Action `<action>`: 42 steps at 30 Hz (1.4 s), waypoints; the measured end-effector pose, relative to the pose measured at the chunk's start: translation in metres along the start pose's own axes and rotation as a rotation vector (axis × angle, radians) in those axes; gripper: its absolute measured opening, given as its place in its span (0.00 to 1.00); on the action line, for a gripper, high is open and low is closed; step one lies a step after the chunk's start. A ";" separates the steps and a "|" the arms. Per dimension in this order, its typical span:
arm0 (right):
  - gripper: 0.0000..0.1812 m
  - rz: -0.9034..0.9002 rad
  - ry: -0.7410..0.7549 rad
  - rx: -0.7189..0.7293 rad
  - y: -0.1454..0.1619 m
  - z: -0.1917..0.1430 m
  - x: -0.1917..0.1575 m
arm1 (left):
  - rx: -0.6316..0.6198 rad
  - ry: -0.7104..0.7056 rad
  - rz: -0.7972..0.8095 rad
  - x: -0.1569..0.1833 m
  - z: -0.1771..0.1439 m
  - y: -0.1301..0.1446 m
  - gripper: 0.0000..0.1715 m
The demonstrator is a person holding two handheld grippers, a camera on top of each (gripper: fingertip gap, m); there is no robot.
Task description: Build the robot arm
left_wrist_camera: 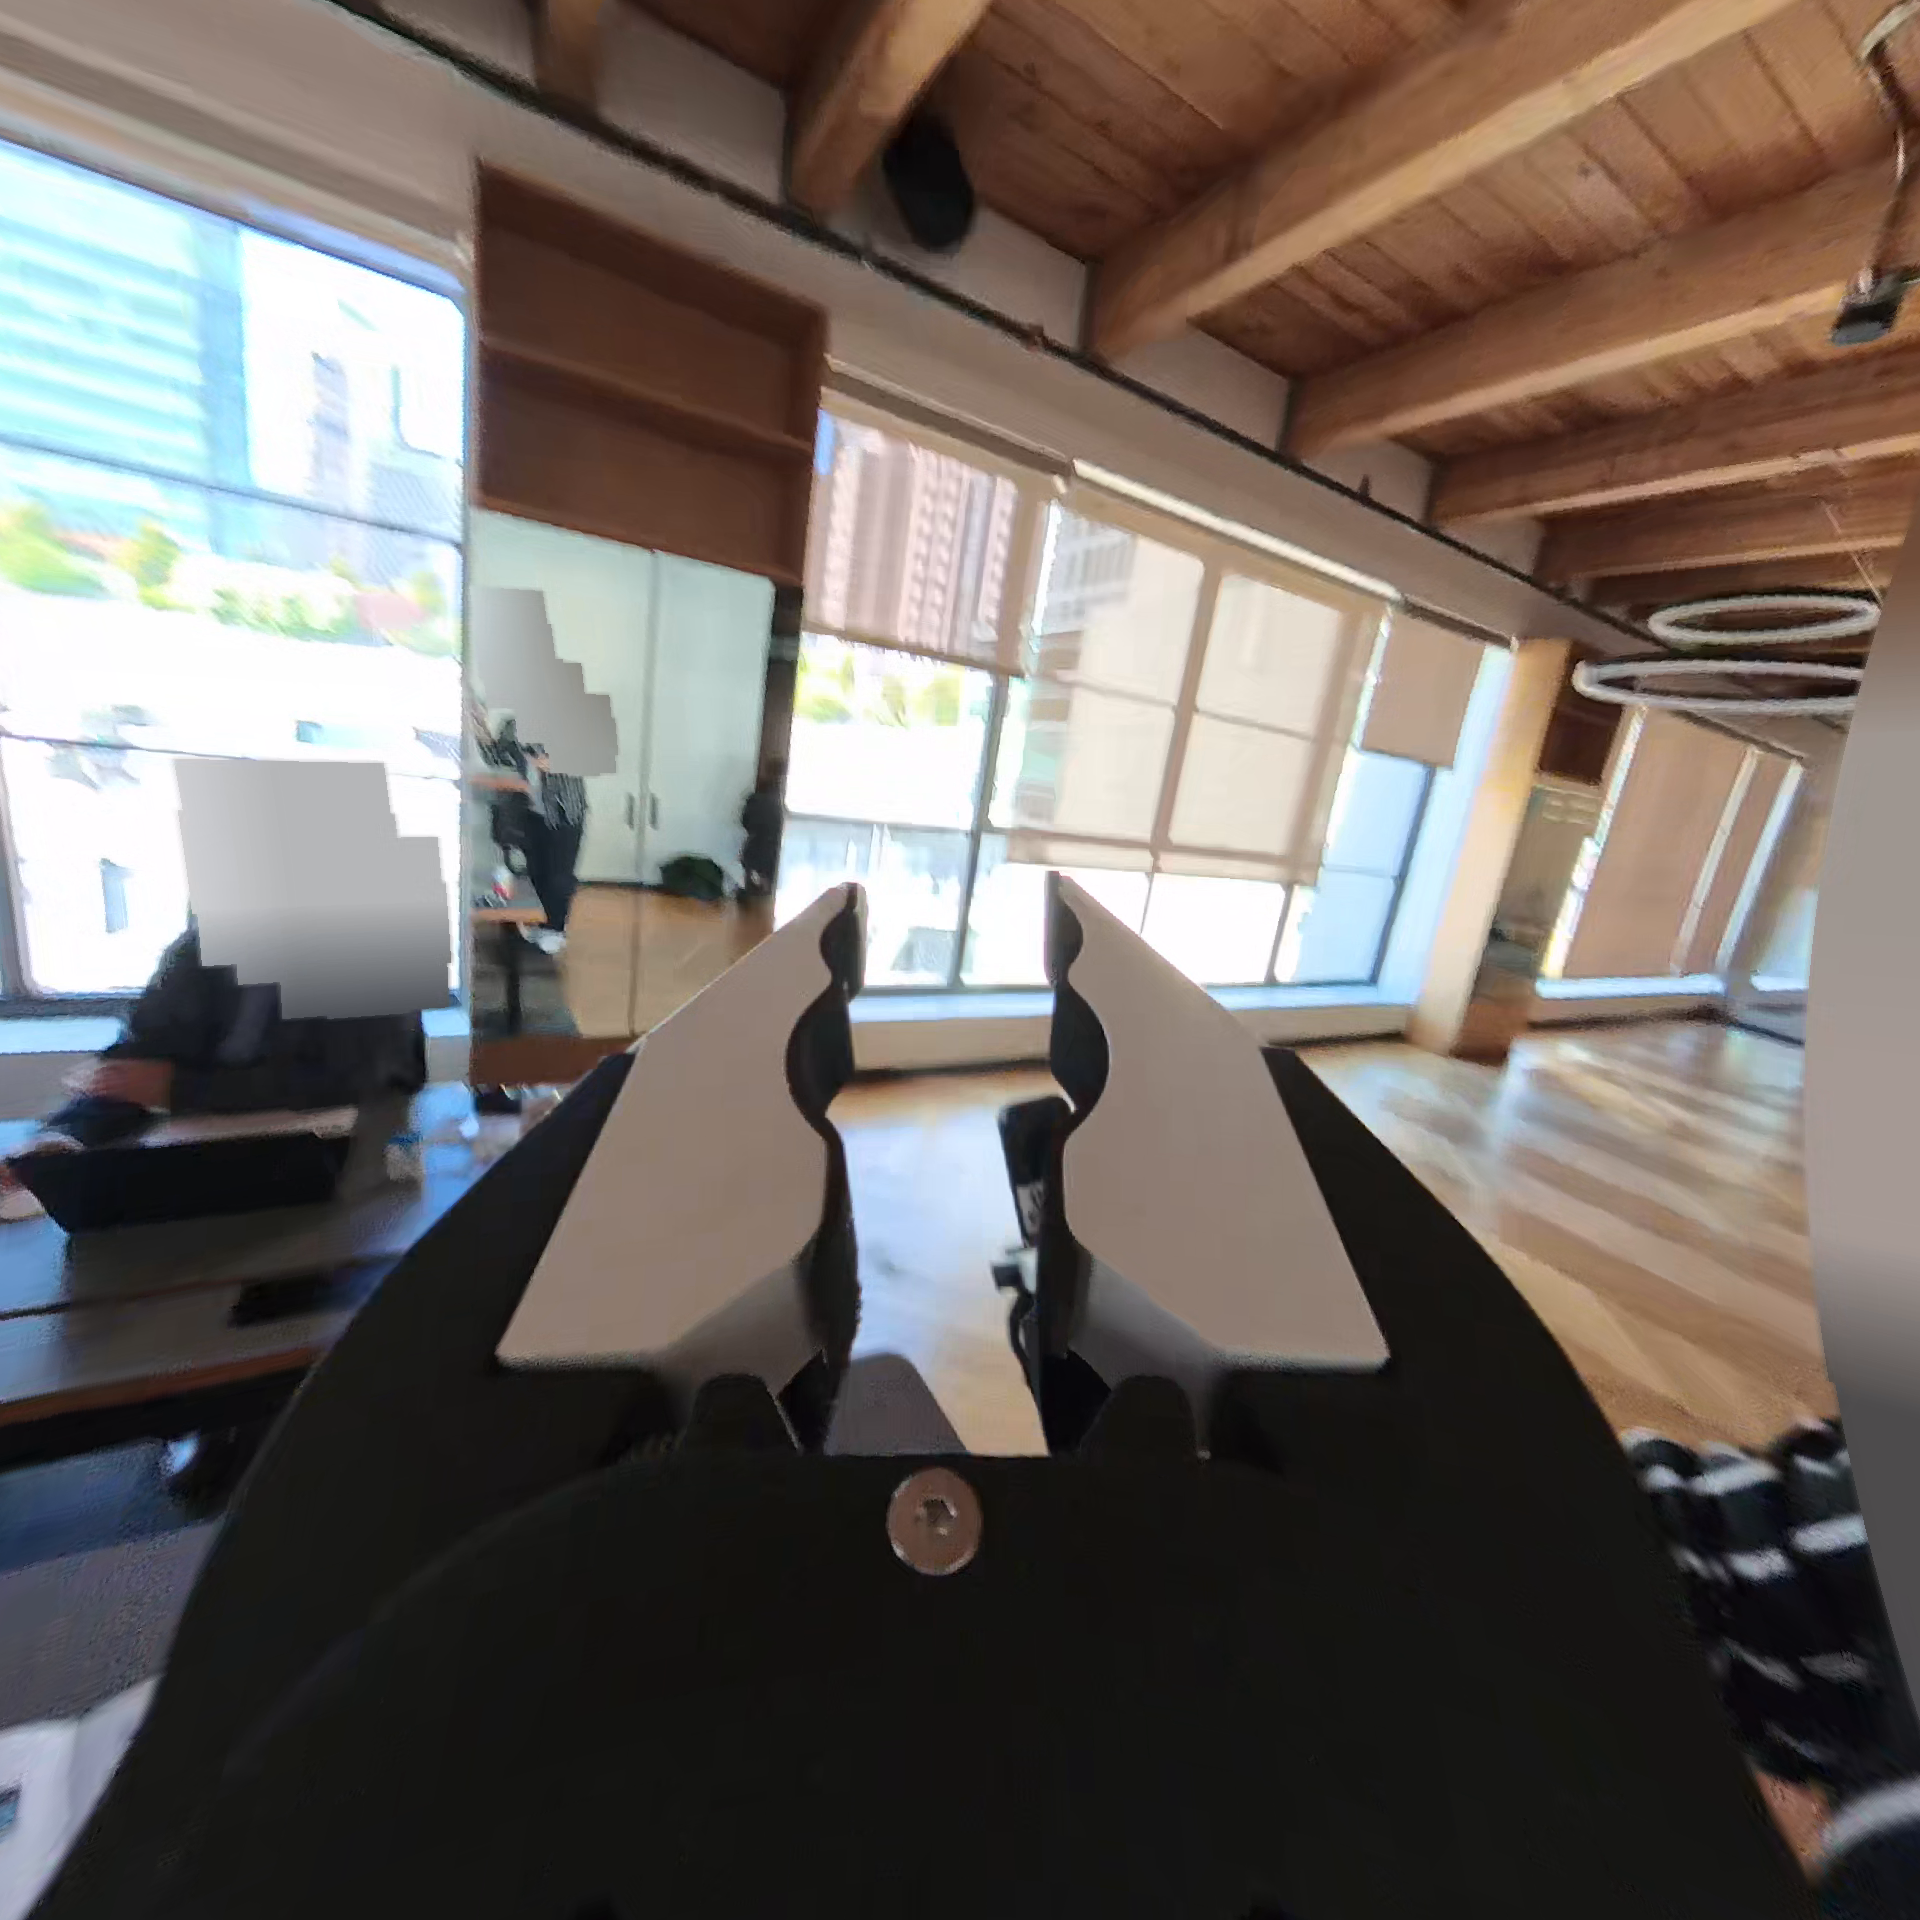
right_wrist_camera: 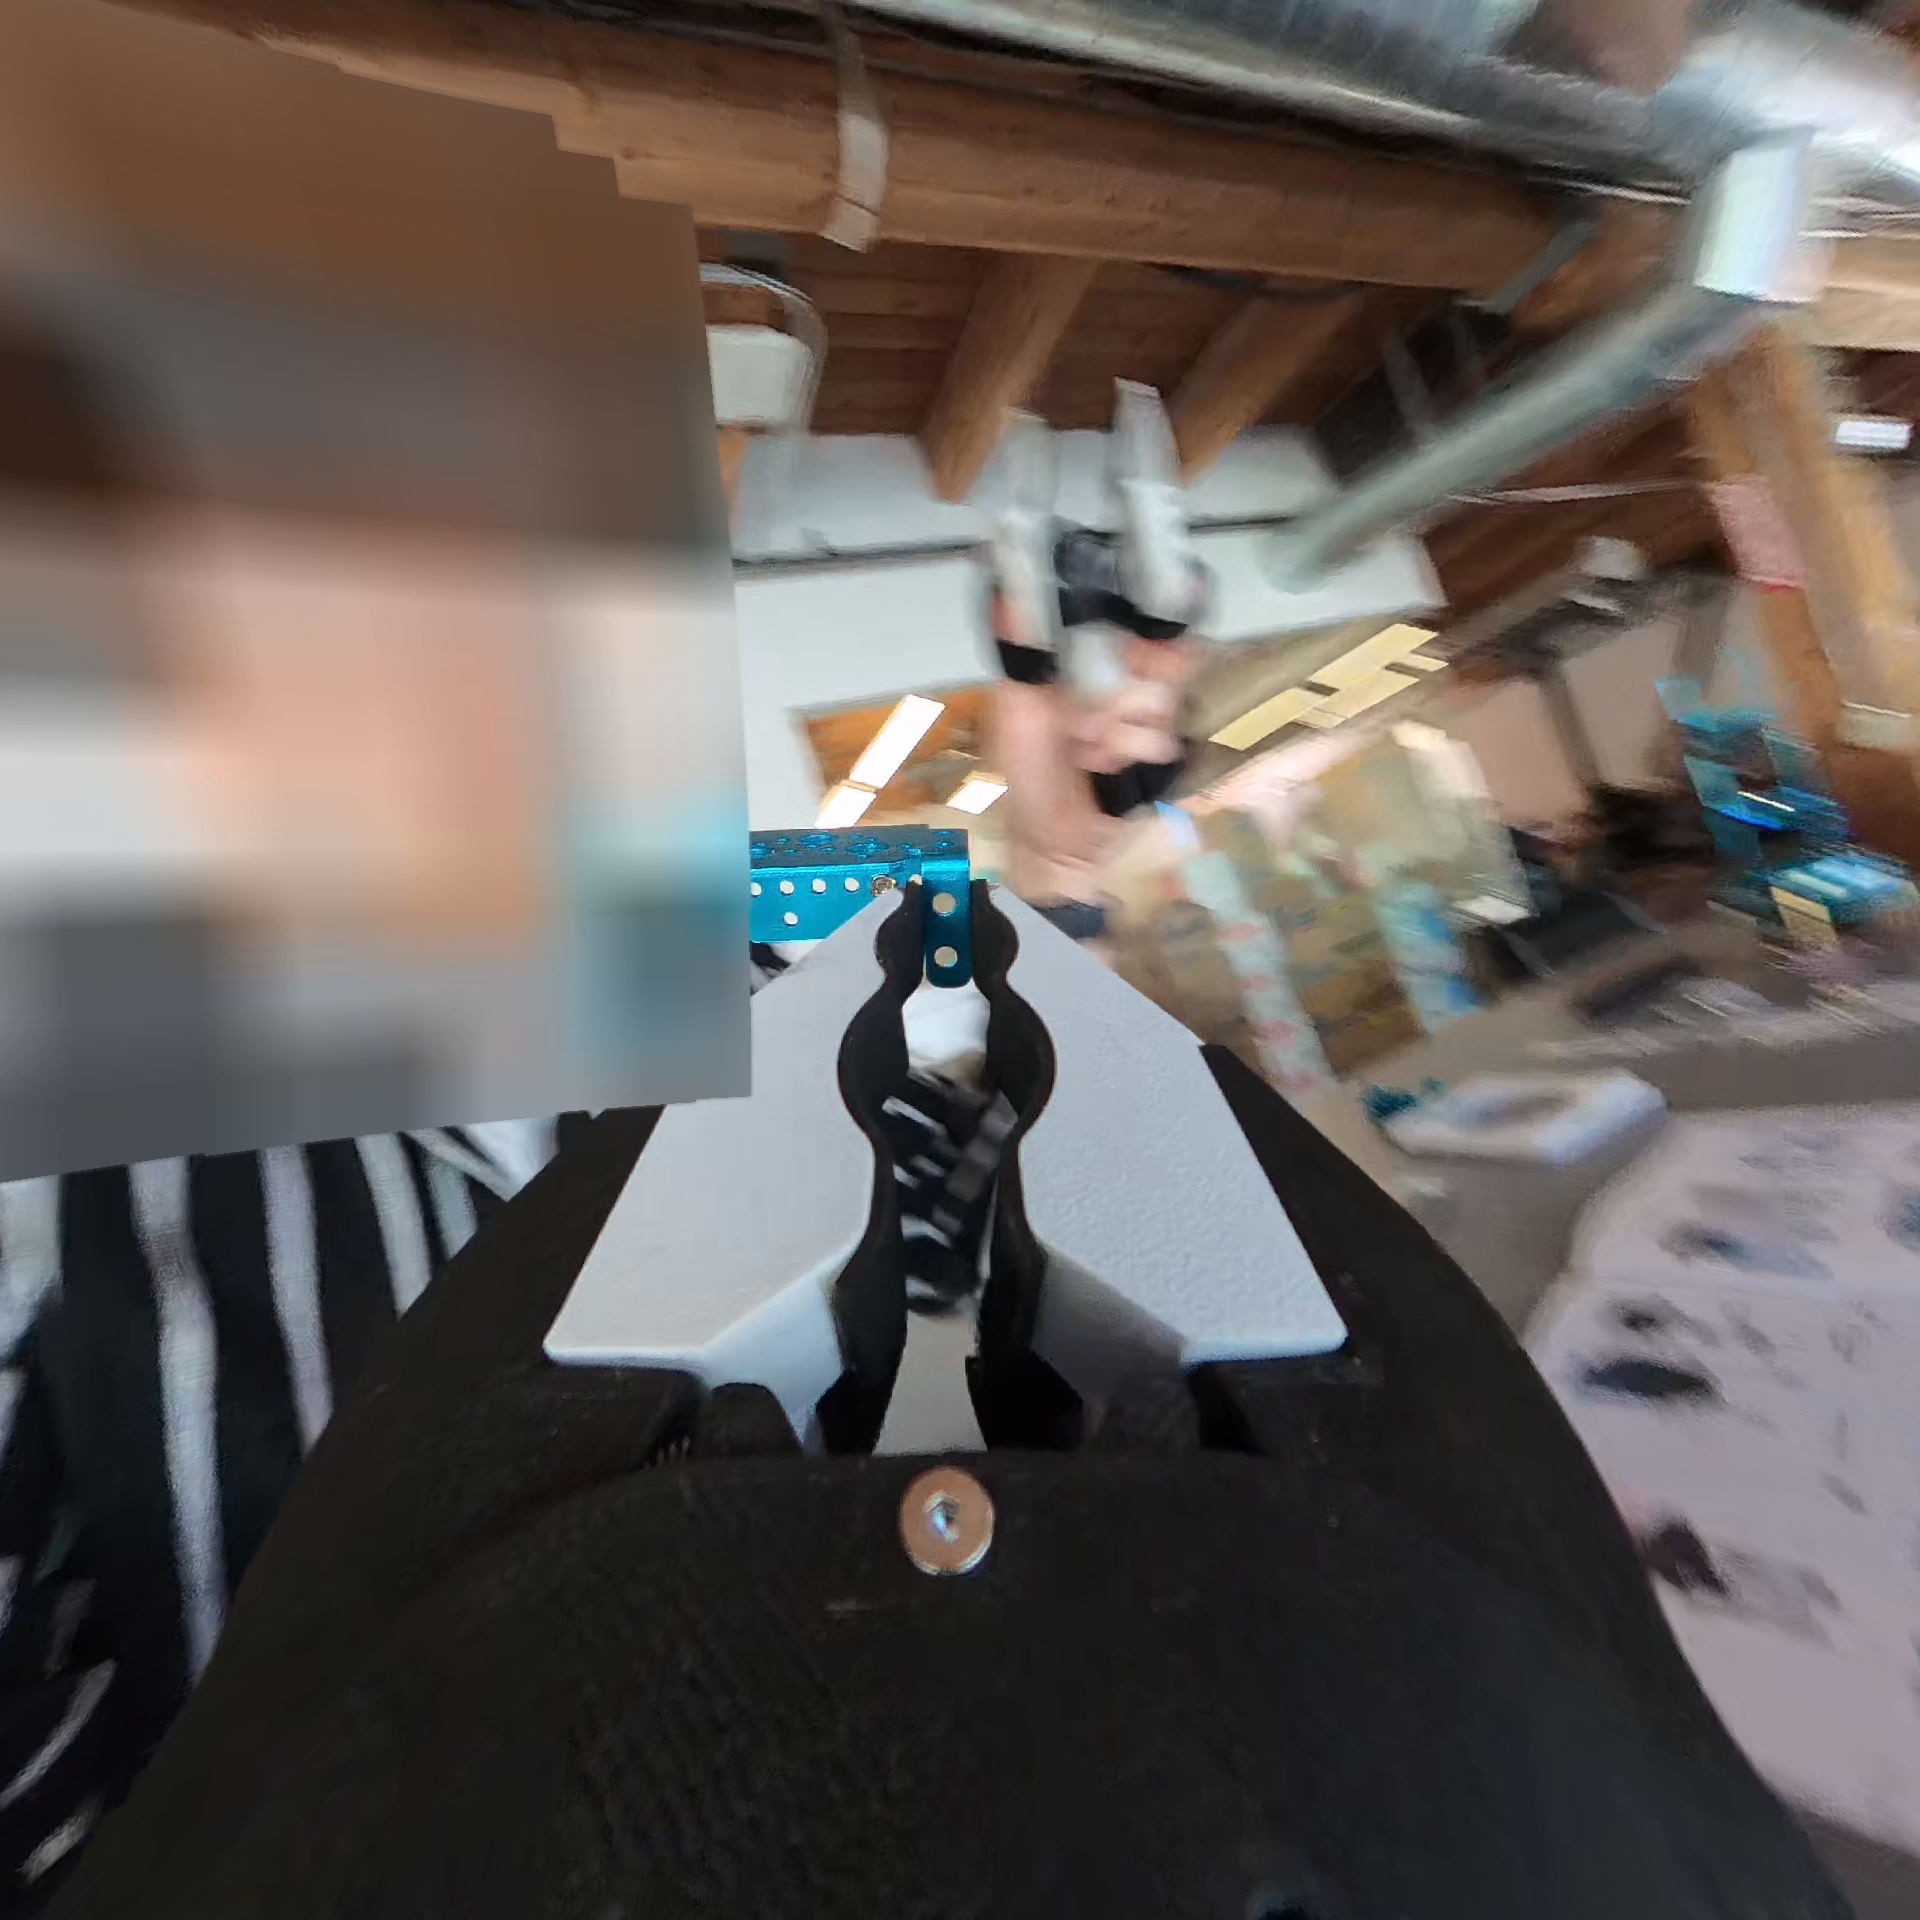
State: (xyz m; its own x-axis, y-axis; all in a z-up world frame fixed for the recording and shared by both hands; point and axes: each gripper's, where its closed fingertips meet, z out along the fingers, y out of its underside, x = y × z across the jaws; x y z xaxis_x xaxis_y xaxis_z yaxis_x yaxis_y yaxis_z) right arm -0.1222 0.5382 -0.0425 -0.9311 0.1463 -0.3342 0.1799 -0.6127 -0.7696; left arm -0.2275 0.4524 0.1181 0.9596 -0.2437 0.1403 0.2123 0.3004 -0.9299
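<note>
My left gripper (left_wrist_camera: 956,896) is open and empty, raised high and pointing at the windows across the room. Nothing lies between its fingers. My right gripper (right_wrist_camera: 945,896) is shut on a blue perforated metal bracket (right_wrist_camera: 943,935), pinched at the fingertips. The bracket joins a blue perforated metal beam (right_wrist_camera: 842,868) that runs to the left behind a blurred patch. The right gripper is held up in the air, close to a person in a black-and-white striped top (right_wrist_camera: 208,1351). The other gripper (right_wrist_camera: 1091,561) shows blurred farther off, held up by a hand.
A dark table (left_wrist_camera: 156,1299) with a black bag (left_wrist_camera: 187,1164) stands at the left. A wooden shelf unit (left_wrist_camera: 634,374) and a mirror (left_wrist_camera: 623,779) are on the far wall. Stacked cardboard boxes (right_wrist_camera: 1340,862) and a littered white surface (right_wrist_camera: 1714,1351) lie at the right.
</note>
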 end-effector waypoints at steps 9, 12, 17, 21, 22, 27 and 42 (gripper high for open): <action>0.04 -0.153 0.658 -0.063 0.076 -0.061 0.051 | -0.264 -0.177 0.090 0.050 -0.108 0.022 0.20; 0.04 -0.180 0.827 -0.121 0.088 -0.088 0.077 | -0.347 -0.281 0.138 0.047 -0.148 0.042 0.19; 0.04 -0.244 1.027 -0.234 0.085 -0.128 0.110 | -0.378 -0.389 0.133 0.031 -0.178 0.085 0.19; 0.04 -0.288 1.080 -0.282 0.076 -0.145 0.126 | -0.372 -0.409 0.107 0.017 -0.169 0.117 0.19; 0.04 -0.315 1.101 -0.304 0.076 -0.150 0.129 | -0.384 -0.408 0.110 0.015 -0.164 0.124 0.19; 0.05 -0.342 1.174 -0.473 0.095 -0.162 0.146 | -0.432 -0.456 0.135 0.011 -0.138 0.146 0.18; 0.05 -0.100 1.299 -0.670 0.072 -0.155 0.148 | -0.539 -0.411 0.005 0.041 -0.087 0.175 0.18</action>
State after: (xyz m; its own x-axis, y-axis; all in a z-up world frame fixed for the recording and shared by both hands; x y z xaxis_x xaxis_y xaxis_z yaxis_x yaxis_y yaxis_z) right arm -0.1980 0.6362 -0.2319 -0.0788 0.9698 -0.2308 0.5812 -0.1434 -0.8010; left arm -0.1671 0.4151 -0.0683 0.9751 0.1594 0.1541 0.1882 -0.2273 -0.9555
